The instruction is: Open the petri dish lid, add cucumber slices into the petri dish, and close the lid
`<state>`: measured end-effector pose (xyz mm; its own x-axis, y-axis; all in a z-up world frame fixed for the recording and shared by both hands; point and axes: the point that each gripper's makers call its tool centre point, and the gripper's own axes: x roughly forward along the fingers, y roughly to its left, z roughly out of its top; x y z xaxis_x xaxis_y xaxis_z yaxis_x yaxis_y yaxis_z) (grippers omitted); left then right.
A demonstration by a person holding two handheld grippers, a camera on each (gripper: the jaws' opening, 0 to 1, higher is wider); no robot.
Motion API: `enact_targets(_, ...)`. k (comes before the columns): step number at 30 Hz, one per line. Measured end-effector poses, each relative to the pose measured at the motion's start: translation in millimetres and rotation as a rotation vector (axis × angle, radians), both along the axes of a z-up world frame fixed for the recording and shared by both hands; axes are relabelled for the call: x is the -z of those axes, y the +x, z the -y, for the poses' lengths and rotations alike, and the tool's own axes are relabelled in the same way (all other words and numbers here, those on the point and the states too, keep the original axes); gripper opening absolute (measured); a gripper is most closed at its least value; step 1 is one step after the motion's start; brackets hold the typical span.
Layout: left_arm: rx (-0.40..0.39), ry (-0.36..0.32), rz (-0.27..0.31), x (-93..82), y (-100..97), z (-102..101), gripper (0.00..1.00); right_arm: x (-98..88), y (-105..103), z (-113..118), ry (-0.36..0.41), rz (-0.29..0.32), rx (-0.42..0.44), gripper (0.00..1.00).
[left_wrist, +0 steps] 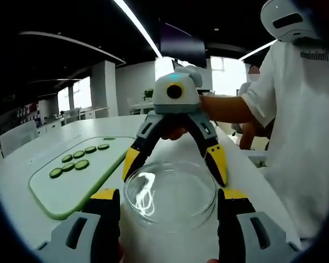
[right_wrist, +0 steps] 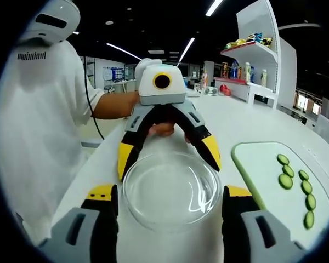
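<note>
A clear glass petri dish (left_wrist: 170, 194) (right_wrist: 170, 189) with its lid on stands on the white table (left_wrist: 22, 164) between my two grippers, which face each other. My left gripper (left_wrist: 169, 196) straddles the near side, yellow-tipped jaws against the rim on both sides; in the right gripper view it (right_wrist: 168, 159) holds the far side. My right gripper (right_wrist: 170, 193) clasps the dish from the opposite side, seen as (left_wrist: 175, 164). Several green cucumber slices (left_wrist: 77, 159) (right_wrist: 299, 183) lie in rows on a white cutting board (left_wrist: 71, 189) (right_wrist: 263, 186) beside the dish.
The person (left_wrist: 301, 137) (right_wrist: 33, 131) in a white shirt stands at the table's edge, close to the dish. A shelf with coloured items (right_wrist: 252, 44) stands at the back. The table (right_wrist: 236, 120) stretches on beyond the board.
</note>
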<state>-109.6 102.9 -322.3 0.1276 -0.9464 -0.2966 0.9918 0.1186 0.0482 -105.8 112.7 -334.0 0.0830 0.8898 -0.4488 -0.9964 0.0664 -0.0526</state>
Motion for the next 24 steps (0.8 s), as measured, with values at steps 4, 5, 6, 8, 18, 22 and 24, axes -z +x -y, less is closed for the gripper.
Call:
enact_targets(4, 0.003, 0.001, 0.000, -0.3, 0.2, 0.1, 0.72, -1.2, -0.8, -1.4, 0.002, 0.003, -0.004, 0.77)
enact_targets(5, 0.003, 0.000, 0.001, -0.4, 0.4, 0.2, 0.72, -1.1, -1.0, -1.4, 0.001, 0.004, -0.006, 0.77)
enact_targets(6, 0.004, 0.000, 0.000, -0.4, 0.6, 0.3, 0.72, -0.8, -0.9, -1.2, -0.003, 0.006, -0.008, 0.77)
enact_targets(8, 0.005, 0.001, 0.000, -0.1, 0.5, 0.4, 0.72, -0.6, -0.4, -1.0, -0.005, 0.007, -0.007, 0.76)
enact_targets(18, 0.004, 0.009, -0.003, 3.9, 1.1, 1.7, 0.72, -0.3, -0.3, -0.3, -0.010, 0.005, -0.008, 0.74)
enact_targets(22, 0.007, 0.007, -0.003, 3.8, 0.6, 2.9, 0.71, 0.1, 0.0, -0.3, -0.012, 0.004, -0.005, 0.72)
enact_targets(24, 0.012, 0.006, -0.004, 3.7, -0.1, 3.3, 0.70, 0.0, 0.3, 0.0, -0.012, 0.004, -0.005, 0.72)
